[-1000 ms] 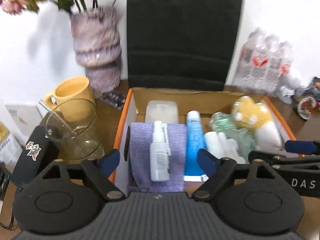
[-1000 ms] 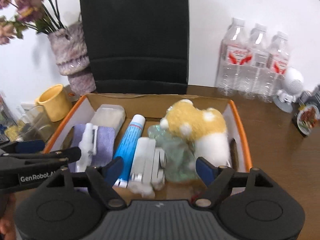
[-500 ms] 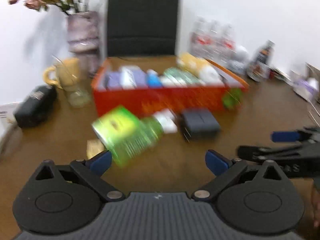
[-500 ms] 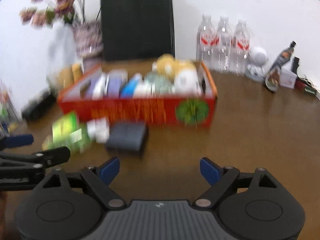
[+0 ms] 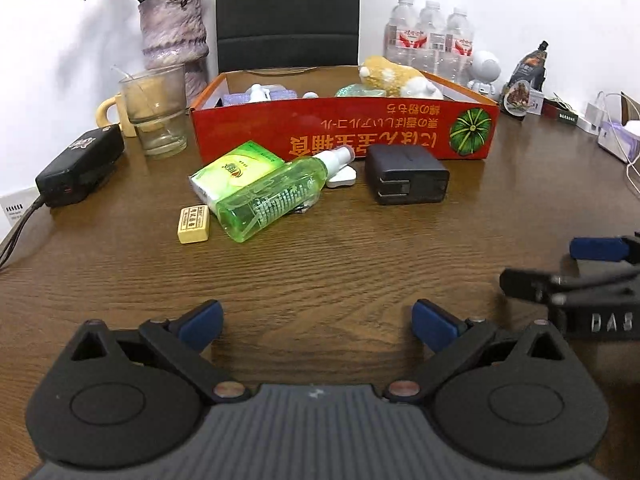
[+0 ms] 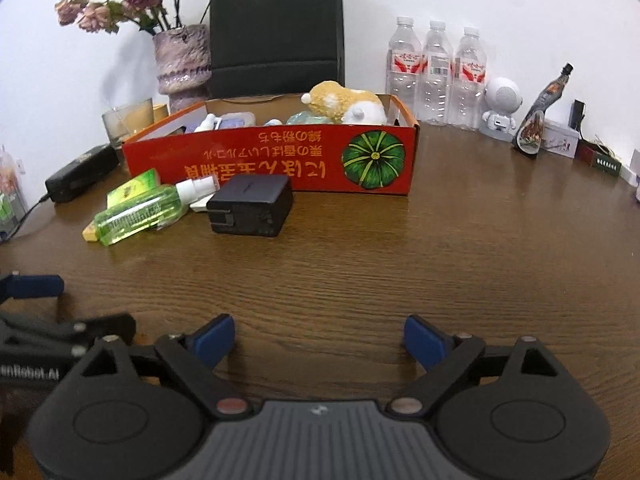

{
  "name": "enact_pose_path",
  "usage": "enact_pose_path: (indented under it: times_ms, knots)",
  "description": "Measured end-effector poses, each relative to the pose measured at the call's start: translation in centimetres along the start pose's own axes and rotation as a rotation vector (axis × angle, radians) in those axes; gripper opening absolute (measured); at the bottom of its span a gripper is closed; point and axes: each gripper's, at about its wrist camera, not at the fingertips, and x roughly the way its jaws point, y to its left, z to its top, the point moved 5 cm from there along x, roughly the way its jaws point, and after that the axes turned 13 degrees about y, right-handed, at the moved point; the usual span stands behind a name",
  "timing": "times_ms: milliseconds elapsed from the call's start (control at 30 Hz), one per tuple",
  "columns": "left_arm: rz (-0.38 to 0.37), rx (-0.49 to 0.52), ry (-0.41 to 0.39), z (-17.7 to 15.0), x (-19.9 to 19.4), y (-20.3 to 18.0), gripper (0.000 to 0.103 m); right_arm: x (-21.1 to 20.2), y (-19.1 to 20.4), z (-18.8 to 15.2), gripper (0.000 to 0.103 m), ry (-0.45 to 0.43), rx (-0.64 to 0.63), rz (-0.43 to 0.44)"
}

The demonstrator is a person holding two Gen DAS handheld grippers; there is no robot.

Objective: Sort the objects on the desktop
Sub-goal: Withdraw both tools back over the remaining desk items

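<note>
A red cardboard box (image 5: 344, 132) stands at the back of the wooden table, holding a yellow-white plush toy (image 5: 394, 78) and several toiletries. In front of it lie a green spray bottle (image 5: 276, 196), a green-white carton (image 5: 236, 172), a yellow eraser (image 5: 193, 224) and a black charger (image 5: 406, 180). My left gripper (image 5: 318, 322) is open and empty, low over the bare table and well short of these items. My right gripper (image 6: 319, 339) hovers beside it to the right. Its jaws are opening with nothing between them. From the right wrist the charger (image 6: 252, 204) and bottle (image 6: 140, 216) lie ahead-left.
Left of the box stand a glass (image 5: 154, 110), a yellow mug behind it, a black power brick (image 5: 80, 164) with its cable and a flower vase (image 5: 174, 32). A black bag (image 5: 288, 16), water bottles (image 5: 430, 40) and small ornaments (image 5: 484, 72) line the wall.
Both grippers have pulled back from over the box and dropped low over the table in front of it. Their jaws stand wider than before.
</note>
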Motion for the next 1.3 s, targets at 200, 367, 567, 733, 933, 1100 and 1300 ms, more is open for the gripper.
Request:
enact_pose_path:
  times_ms: [200,367,567,733,933,1100,1300]
  knots:
    - [-0.015,0.0,-0.006,-0.16,0.06,-0.11,0.103,0.09,-0.11,-0.14,0.101,0.003,0.007,0.0]
    - [-0.014,0.001,-0.005,-0.15,0.08,-0.19,0.103,0.11,-0.13,-0.19,0.103,0.007,0.007,-0.004]
    - [-0.014,0.002,-0.004,-0.12,0.06,-0.26,0.103,0.23,0.09,-0.22,0.103,0.015,-0.006,-0.022]
    - [-0.014,0.002,-0.004,-0.11,0.07,-0.25,0.103,0.17,0.03,-0.23,0.103,0.015,-0.007,-0.021]
    - [-0.015,0.002,-0.004,-0.11,0.07,-0.18,0.103,0.18,0.03,-0.2,0.103,0.015,-0.007,-0.021]
    - [-0.016,0.002,-0.005,-0.11,0.08,-0.2,0.103,0.19,0.03,-0.22,0.103,0.014,-0.007,-0.021]
    - [-0.016,0.002,-0.005,-0.11,0.11,-0.19,0.103,0.16,0.05,-0.25,0.103,0.014,-0.007,-0.022]
